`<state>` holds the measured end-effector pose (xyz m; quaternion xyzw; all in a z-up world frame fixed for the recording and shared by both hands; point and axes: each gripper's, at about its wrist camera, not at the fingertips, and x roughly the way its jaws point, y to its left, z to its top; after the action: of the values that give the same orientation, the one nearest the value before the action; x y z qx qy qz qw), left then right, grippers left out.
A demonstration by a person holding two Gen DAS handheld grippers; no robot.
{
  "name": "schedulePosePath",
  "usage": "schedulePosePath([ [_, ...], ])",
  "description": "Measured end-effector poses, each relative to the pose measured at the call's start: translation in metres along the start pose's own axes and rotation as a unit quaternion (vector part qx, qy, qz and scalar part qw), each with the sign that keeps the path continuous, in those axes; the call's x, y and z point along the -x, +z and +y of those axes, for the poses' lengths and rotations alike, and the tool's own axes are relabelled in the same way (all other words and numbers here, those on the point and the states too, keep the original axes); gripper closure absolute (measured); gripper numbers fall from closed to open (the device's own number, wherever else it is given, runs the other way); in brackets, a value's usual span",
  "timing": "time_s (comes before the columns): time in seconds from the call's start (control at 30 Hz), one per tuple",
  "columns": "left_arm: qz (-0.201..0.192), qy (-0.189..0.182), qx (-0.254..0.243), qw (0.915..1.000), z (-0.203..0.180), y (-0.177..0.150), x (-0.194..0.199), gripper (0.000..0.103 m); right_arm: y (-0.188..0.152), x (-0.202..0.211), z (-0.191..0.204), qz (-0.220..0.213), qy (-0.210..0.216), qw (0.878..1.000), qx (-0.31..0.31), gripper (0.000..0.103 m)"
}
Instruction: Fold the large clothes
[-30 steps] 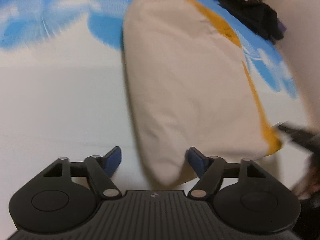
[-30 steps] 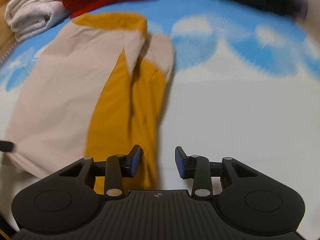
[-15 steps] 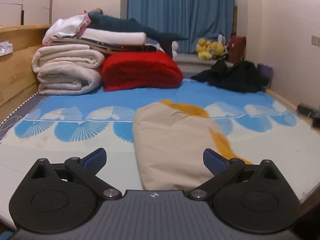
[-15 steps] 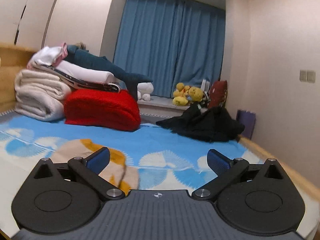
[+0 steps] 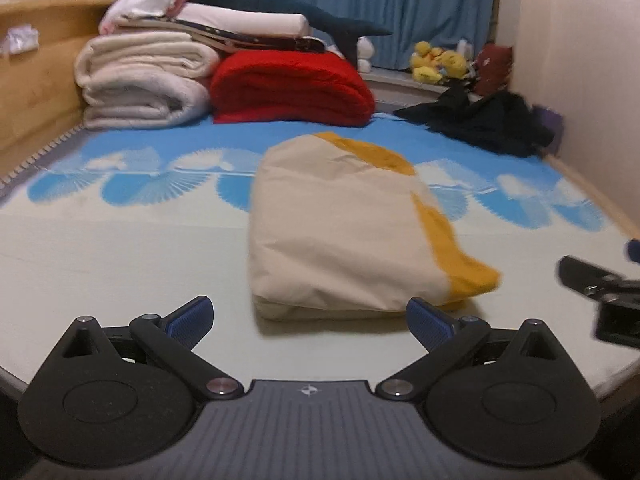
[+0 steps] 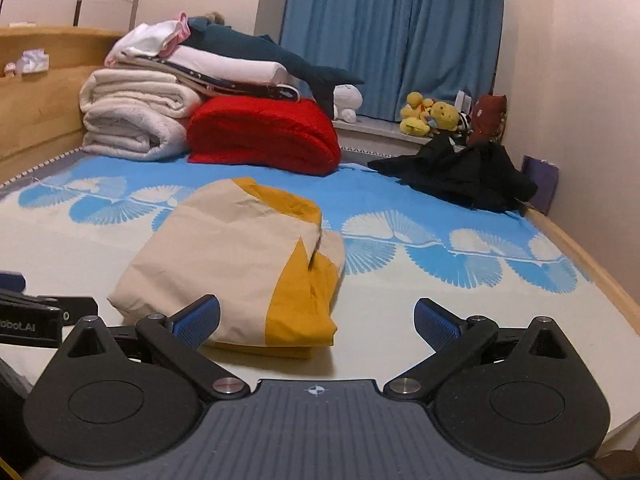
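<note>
A cream and mustard-yellow garment [image 5: 344,232] lies folded into a compact rectangle on the bed; it also shows in the right wrist view [image 6: 244,256]. My left gripper [image 5: 310,316] is open and empty, just short of the bundle's near edge. My right gripper [image 6: 318,318] is open and empty, near the bundle's front right corner. The right gripper's body [image 5: 600,292] shows at the right edge of the left wrist view, and the left gripper's body [image 6: 32,316] at the left edge of the right wrist view.
The bed has a white and blue fan-patterned cover [image 6: 440,248]. At the far end lie rolled white blankets [image 6: 132,120], a red blanket [image 6: 264,136] and a black clothes pile [image 6: 460,172]. A wooden headboard [image 5: 36,80] runs along the left, a wall along the right.
Both grippers pulled back from over the garment and tilted up to a level view of the bed. Their jaws opened wider. The folded garment stayed put.
</note>
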<state>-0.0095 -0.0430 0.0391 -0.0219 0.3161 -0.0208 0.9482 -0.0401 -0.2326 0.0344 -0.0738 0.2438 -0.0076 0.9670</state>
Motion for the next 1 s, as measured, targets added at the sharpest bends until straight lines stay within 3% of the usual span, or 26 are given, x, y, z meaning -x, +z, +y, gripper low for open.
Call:
schedulePosePath([
  [0.17, 0.027, -0.008, 0.025, 0.9993, 0.007, 0.003, -0.013, 0.001, 0.002, 0.001, 0.007, 0.001, 0.001, 1.000, -0.024, 0.001],
  [0.3, 0.022, -0.008, 0.002, 0.9997, 0.005, 0.002, -0.013, 0.001, -0.002, 0.003, 0.013, -0.017, 0.002, 1.000, -0.012, 0.001],
  [0.4, 0.020, -0.006, 0.000, 0.9998, 0.004, 0.002, -0.013, 0.001, -0.004, -0.004, 0.015, 0.001, 0.000, 1.000, -0.014, 0.001],
  [1.0, 0.023, -0.006, 0.002, 0.9997, 0.005, 0.001, -0.016, 0.001, -0.006, -0.010, 0.034, 0.011, 0.025, 1.000, -0.004, 0.001],
])
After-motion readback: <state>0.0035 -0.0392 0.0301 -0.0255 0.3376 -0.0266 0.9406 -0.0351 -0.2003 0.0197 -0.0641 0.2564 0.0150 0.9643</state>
